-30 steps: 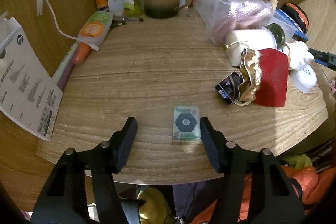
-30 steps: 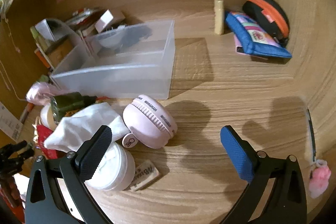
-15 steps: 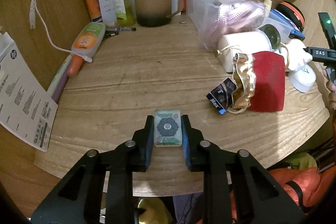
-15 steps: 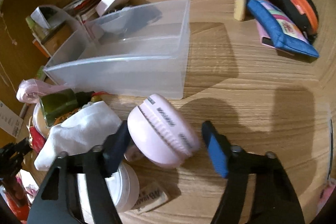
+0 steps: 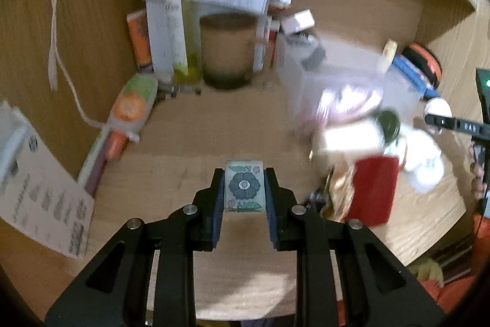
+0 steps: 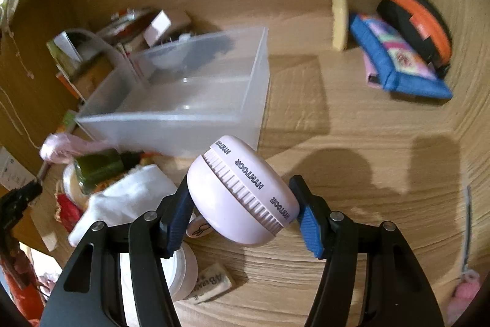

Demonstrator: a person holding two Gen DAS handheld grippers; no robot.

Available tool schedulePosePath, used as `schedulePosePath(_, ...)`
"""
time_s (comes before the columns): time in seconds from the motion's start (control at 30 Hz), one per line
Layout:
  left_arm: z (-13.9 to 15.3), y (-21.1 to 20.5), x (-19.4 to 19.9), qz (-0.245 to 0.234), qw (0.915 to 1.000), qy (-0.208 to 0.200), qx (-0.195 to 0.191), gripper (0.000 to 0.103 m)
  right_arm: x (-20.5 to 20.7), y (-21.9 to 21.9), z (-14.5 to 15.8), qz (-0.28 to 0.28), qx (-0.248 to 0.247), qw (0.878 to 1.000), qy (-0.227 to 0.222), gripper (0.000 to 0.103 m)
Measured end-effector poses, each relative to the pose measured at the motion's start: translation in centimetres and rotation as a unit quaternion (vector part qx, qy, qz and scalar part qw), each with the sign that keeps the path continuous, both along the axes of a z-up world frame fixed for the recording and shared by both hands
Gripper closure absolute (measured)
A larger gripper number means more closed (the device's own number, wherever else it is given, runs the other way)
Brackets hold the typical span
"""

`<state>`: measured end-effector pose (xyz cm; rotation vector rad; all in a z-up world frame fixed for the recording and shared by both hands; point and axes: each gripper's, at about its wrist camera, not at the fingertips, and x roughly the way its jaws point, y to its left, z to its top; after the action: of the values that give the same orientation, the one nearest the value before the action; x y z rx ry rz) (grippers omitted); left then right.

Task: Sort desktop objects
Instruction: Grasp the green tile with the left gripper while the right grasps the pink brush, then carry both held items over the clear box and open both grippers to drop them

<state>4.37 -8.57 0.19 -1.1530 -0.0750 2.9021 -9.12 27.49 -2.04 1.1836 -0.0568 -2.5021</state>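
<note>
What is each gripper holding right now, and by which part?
Left gripper: small flower-printed packet, pinched by its two long side edges. Right gripper: round pink case, clamped across its two flat faces.

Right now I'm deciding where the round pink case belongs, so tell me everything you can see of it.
The pink case is a round, puck-shaped thing in pale pink, smooth plastic by the look of it. A ribbed white band runs around its middle, with "HVNTOOR" printed repeatedly beside it. It is tilted, and the right gripper is closed on it with a blue pad on either side. It sits just in front of the clear plastic bin. Whether it is off the desk cannot be told.
</note>
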Motion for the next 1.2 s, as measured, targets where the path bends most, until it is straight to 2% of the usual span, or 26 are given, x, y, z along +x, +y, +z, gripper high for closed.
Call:
schedulePosePath(0.37,6.5,2.2,-3.5,-0.028,0.9974,0.066,0.001,0.079,1.2,0.5,6.3,0.012,-0.019,0.996,0.083,0.045)
schedulePosePath(0.57,8.2,3.6,-5.9,-0.050,0.9958,0.076,0.012,0.079,0.3,-0.5,8.1,0.025,-0.032,0.994,0.103,0.045)
schedulePosePath(0.9,7.9,5.0,-11.0,-0.078,0.9950,0.047,0.040,0.079,-3.1,-3.5,8.1,0.059,-0.016,0.994,0.090,0.045)
schedulePosePath(1.2,6.2,6.9,-16.2,-0.113,0.9930,-0.009,0.031,0.079,-5.5,-6.9,6.2,0.087,0.016,0.995,0.055,0.045)
